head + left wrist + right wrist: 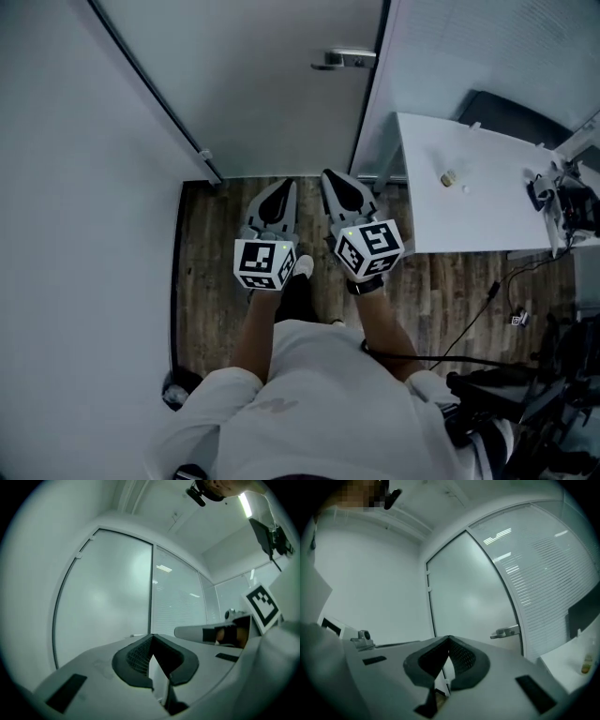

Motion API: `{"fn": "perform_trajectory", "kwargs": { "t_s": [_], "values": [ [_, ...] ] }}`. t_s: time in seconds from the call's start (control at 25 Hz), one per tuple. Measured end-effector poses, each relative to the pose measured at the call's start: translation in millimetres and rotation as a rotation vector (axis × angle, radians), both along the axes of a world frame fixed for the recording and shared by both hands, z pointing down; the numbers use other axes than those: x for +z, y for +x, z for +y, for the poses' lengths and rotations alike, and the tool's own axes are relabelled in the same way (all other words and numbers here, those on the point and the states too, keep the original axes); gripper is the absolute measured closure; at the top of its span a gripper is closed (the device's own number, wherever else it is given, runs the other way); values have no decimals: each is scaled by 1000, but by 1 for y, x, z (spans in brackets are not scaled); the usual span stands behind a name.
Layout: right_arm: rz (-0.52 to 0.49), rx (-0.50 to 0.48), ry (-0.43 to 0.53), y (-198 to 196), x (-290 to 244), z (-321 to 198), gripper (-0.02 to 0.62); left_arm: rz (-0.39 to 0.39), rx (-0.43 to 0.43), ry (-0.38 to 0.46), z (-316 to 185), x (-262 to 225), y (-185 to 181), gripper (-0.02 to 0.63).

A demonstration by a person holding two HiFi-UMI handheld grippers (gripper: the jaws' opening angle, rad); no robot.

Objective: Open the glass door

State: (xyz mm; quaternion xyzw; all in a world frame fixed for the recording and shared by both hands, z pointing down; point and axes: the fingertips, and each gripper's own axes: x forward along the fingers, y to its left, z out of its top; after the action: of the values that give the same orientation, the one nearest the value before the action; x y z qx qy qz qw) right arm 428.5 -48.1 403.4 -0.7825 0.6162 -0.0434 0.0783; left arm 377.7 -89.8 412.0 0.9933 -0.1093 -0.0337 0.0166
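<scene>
A frosted glass door stands closed ahead of me, with a metal lever handle on its right side. The same door and its handle show in the right gripper view, still some way off. My left gripper and right gripper are held side by side, pointing level at the door, both shut with nothing between the jaws. In the left gripper view the door pane fills the left half and the right gripper's marker cube shows at the right.
A white wall closes in on the left. A white table with a small bottle stands at the right, beside a frosted partition with blinds. Cables and dark equipment lie on the wooden floor at lower right.
</scene>
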Motion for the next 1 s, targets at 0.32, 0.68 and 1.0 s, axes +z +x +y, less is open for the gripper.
{"fn": "perform_trajectory", "kwargs": {
  "t_s": [0.32, 0.68, 1.0],
  "values": [
    [98, 204, 1, 126, -48, -86, 592, -5, 180, 123, -101, -44, 137, 603],
    [-11, 234, -40, 195, -16, -114, 592, -111, 283, 140, -131, -5, 239, 603],
    [-29, 280, -55, 273, -10, -105, 592, -333, 303, 252, -174, 43, 331, 601]
  ]
}}
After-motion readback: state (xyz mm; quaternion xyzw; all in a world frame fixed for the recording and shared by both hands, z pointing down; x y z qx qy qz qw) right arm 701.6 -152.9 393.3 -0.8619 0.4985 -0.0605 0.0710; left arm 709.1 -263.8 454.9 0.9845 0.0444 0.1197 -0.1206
